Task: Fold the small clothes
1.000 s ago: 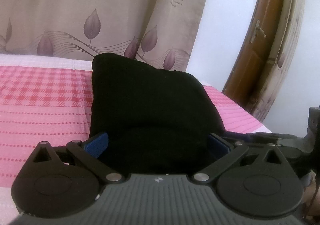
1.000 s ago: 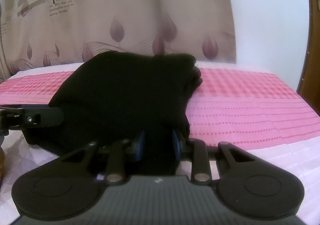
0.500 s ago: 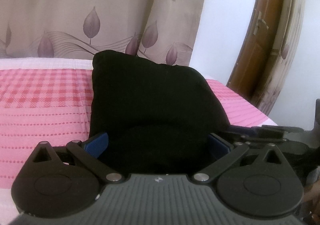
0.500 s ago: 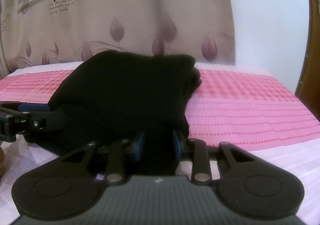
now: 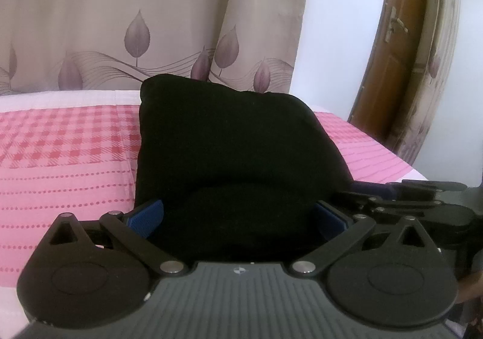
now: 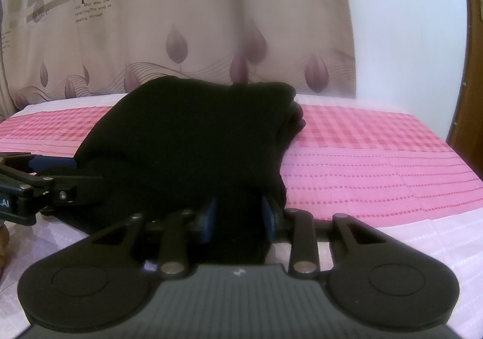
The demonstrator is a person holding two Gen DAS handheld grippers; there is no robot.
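A black garment (image 5: 235, 142) lies folded in a thick bundle on the pink checked bed sheet (image 5: 60, 158). My left gripper (image 5: 237, 216) stands wide open at its near edge, with the cloth bulging between the blue pads (image 5: 146, 215). In the right wrist view the same black garment (image 6: 196, 133) runs into my right gripper (image 6: 237, 213). Its jaws are narrow and opening, and a fold of black cloth still fills the gap between them. Each gripper shows at the edge of the other's view, beside the bundle.
A beige curtain (image 5: 135, 22) with leaf prints hangs behind the bed. A brown wooden door (image 5: 392, 67) and a white wall stand to the right. Pink sheet (image 6: 377, 164) stretches on both sides of the garment, with a white strip along the near edge.
The left gripper has tipped slightly, so its view has shifted a little. The garment lies where it was. The right gripper's pads look barely wider apart.
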